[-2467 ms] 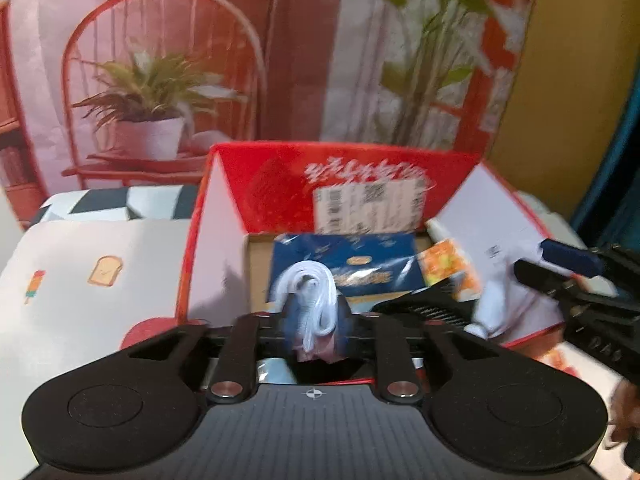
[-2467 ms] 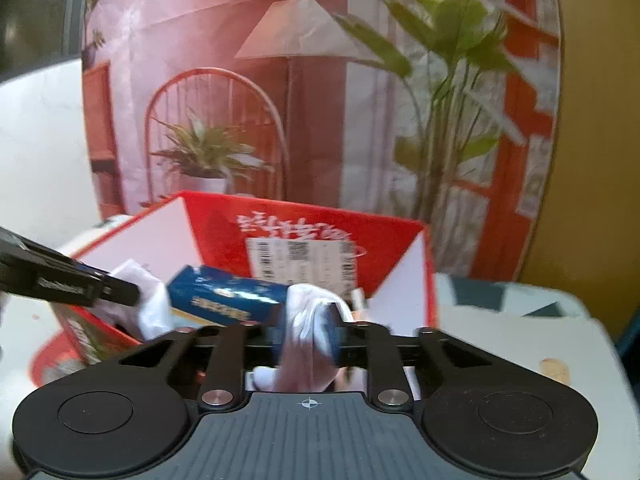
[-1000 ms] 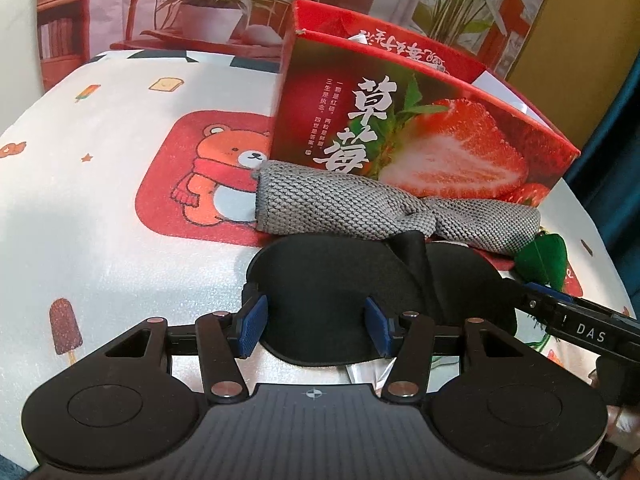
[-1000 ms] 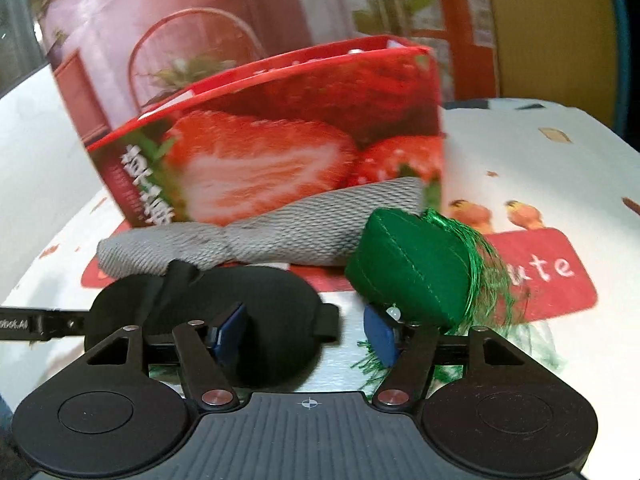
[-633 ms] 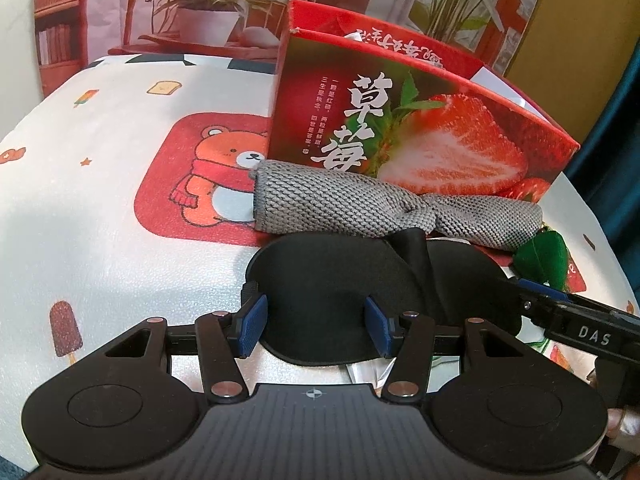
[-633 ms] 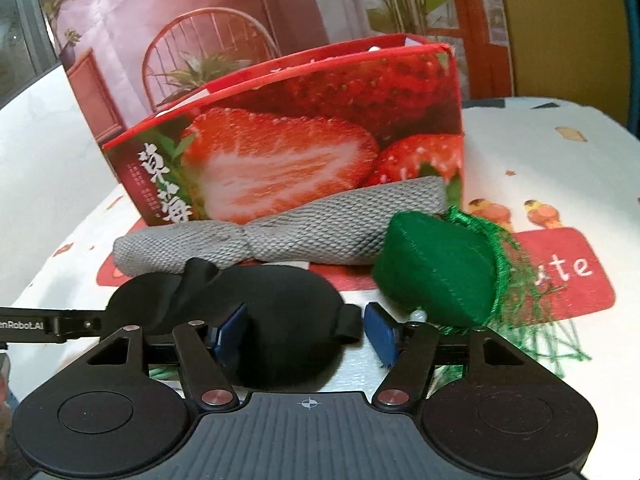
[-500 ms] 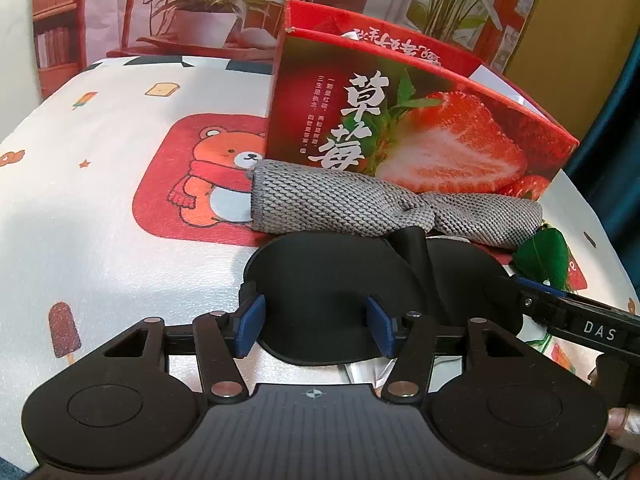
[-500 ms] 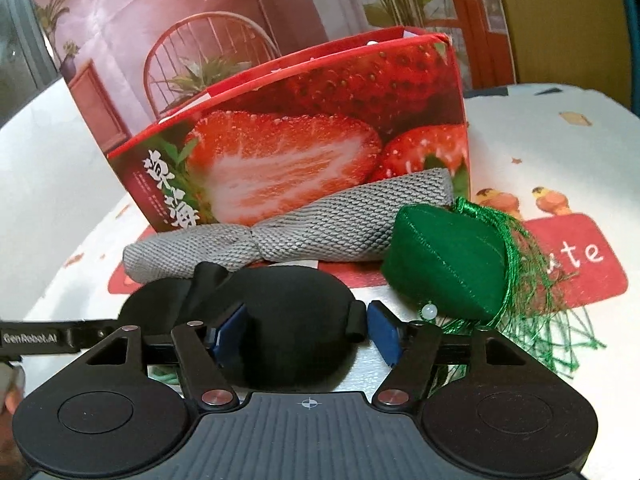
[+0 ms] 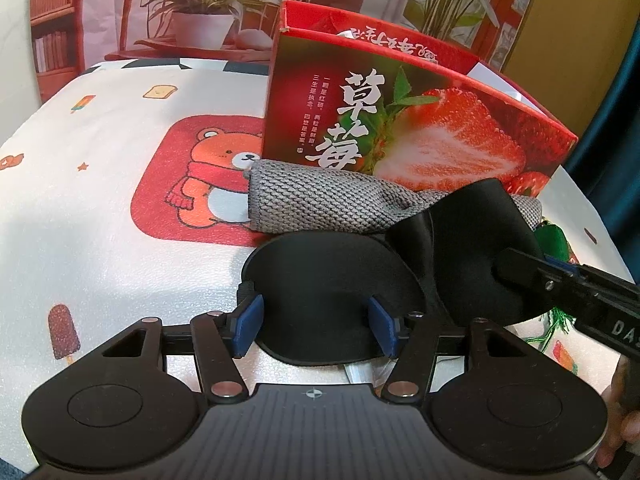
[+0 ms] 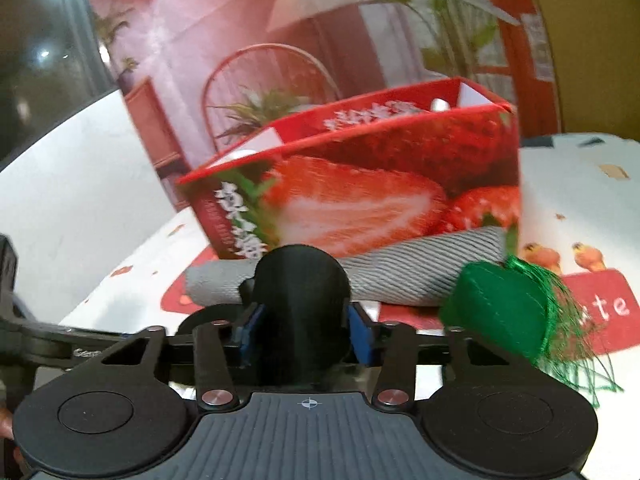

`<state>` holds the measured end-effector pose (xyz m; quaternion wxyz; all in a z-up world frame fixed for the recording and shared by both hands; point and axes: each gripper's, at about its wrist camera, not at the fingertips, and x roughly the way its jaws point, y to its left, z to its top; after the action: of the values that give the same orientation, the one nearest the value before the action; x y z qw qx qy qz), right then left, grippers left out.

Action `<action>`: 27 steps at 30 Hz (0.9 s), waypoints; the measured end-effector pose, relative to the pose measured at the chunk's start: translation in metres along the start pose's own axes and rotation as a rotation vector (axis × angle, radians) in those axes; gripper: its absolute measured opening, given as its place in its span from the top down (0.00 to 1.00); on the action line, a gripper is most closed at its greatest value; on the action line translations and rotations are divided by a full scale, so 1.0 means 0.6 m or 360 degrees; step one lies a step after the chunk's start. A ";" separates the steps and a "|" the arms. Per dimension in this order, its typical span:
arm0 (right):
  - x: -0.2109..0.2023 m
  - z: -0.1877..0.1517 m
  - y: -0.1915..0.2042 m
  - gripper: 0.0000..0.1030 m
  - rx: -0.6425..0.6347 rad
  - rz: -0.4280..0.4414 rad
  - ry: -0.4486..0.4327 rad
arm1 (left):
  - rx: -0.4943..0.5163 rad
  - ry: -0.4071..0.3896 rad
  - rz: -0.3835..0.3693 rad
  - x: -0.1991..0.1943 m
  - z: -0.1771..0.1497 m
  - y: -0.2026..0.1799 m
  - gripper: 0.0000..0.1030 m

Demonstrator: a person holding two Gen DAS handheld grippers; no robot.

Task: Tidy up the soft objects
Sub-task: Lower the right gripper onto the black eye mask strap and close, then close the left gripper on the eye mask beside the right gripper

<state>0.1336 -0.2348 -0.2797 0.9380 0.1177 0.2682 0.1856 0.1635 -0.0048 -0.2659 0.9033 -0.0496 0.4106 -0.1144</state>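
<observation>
— Black soft fabric eye mask (image 9: 332,280), nearest of all: left lobe flat on the white cartoon-printed tablecloth (image 9: 100,240), right lobe lifted and folded.
— Left gripper (image 9: 316,322)?
— Blue pads set apart on either side of the flat lobe, jaws opening, no visible squeeze on the cloth. Released, then.
— And the right gripper (image 10: 300,336)?
— Jaws closing, blue pads pressed against a bunched fold of the mask (image 10: 300,304), fold standing up between them. Grasping it. Seen from the left wrist as a dark arm reaching in at the right, tip on the raised lobe.
— Just behind the mask?
— Grey knitted cloth roll (image 9: 320,204), lying along the foot of the box, touching the mask's far edge. Green stuffed pouch with tassel threads (image 10: 504,308) to the right, on the tablecloth.
— Farther back?
— Red cardboard strawberry-print box (image 9: 400,120), upright, top open. Beyond that, printed backdrop of plants and a chair (image 9: 192,8).
</observation>
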 end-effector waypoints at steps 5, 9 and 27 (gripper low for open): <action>0.009 -0.004 -0.004 0.75 0.0007 -0.0067 0.0051 | -0.0135 -0.0002 -0.0103 -0.006 0.002 0.023 0.37; 0.016 -0.010 -0.009 0.75 0.0017 -0.0089 0.0095 | -0.0254 -0.0062 -0.0109 -0.018 0.003 0.042 0.37; 0.026 -0.018 -0.002 0.75 -0.0028 -0.0088 0.0159 | -0.0181 -0.0014 -0.0058 -0.001 0.001 0.033 0.37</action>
<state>0.1406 -0.2282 -0.2963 0.9292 0.0927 0.3160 0.1676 0.1670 0.0146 -0.2687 0.8984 -0.1090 0.4116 -0.1071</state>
